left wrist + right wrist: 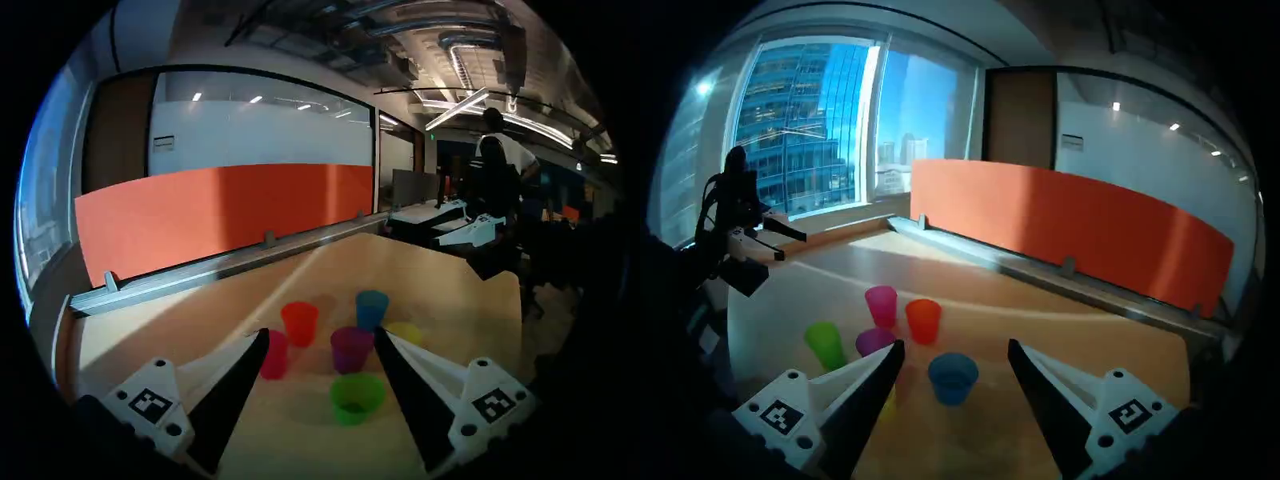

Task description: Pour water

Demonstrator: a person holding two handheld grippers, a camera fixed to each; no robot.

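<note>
Cups, tapered translucent plastic, cluster on the wooden table, with left hand-held gripper and right hand-held gripper gaping empty.

Daylight is streaming through the tall windows in the right gripper view, washing the table in bright bands and lighting the cups sharply. In the left gripper view, ceiling strip lights are glowing over a dimmer room whose right side is sinking into shadow. Straight lines are bowing toward the edges in both views.
</note>
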